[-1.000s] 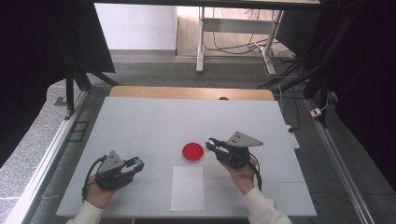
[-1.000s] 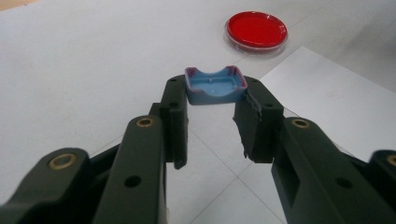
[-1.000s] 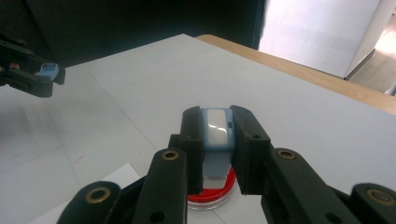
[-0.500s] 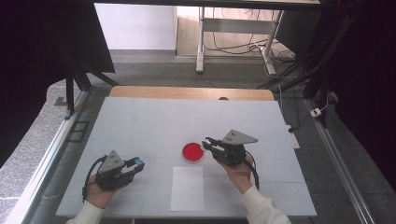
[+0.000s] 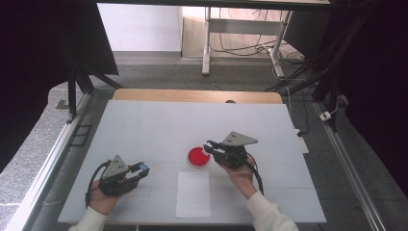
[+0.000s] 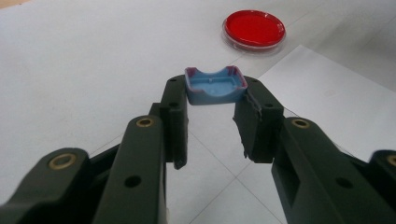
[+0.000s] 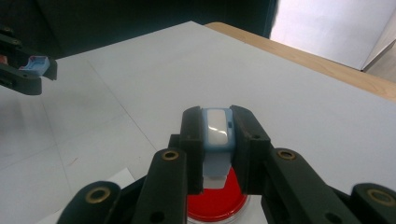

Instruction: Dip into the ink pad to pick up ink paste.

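Note:
My left gripper (image 5: 140,169) rests low at the table's front left, shut on a small blue cap (image 6: 215,86) with a purple rim, pinched between the fingertips with its hollow side up. In the left gripper view the gripper (image 6: 215,91) points toward the red round dish (image 6: 254,28). My right gripper (image 5: 208,146) hovers at the right edge of the red dish (image 5: 198,157), shut on a small blue-and-white piece (image 7: 217,127) that hangs just above the dish (image 7: 212,205). The left gripper (image 7: 33,65) shows far off in the right gripper view.
A white sheet of paper (image 5: 193,195) lies at the front centre, just in front of the dish, and also appears as a paper sheet (image 6: 336,107) beside the left jaws. The white table (image 5: 159,125) has a wooden far edge (image 5: 197,95). Dark frame posts stand on both sides.
My right gripper has edged left, bringing its tips over the red dish's rim. The left gripper has stayed where it was.

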Available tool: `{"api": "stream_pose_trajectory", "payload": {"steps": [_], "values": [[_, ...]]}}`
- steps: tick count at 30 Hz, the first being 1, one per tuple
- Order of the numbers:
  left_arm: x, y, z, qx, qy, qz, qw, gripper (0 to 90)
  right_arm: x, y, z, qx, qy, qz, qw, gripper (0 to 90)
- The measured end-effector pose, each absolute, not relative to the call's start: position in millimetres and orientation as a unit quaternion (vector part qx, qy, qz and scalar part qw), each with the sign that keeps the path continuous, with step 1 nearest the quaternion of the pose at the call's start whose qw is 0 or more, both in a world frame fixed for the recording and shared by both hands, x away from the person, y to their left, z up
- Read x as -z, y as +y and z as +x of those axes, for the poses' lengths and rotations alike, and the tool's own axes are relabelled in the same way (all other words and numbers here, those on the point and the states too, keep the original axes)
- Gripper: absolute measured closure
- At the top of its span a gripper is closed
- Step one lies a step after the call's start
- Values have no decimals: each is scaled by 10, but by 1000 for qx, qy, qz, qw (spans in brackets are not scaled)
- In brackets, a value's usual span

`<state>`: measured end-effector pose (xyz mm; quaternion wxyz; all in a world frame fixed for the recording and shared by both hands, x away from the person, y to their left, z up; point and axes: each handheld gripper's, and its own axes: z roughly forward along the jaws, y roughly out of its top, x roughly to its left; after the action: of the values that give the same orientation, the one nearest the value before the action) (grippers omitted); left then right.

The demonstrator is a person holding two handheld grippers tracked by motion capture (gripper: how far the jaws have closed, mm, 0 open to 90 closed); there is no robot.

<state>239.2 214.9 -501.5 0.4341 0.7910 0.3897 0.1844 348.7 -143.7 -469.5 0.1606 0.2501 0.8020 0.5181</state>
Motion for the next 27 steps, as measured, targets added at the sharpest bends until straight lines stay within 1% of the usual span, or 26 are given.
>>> {"api": "stream_pose_trajectory", "payload": {"steps": [6, 16, 27], "values": [[5019, 2144, 2394, -183, 389, 792, 434, 656, 4721, -1352, 3562, -502, 813, 249, 159, 749], [5026, 2132, 2396, -181, 389, 793, 433, 655, 4817, -1263, 3693, -478, 830, 250, 140, 749], [5034, 2130, 2400, -181, 388, 794, 432, 655, 4872, -1189, 3747, -462, 841, 248, 134, 749]]}}
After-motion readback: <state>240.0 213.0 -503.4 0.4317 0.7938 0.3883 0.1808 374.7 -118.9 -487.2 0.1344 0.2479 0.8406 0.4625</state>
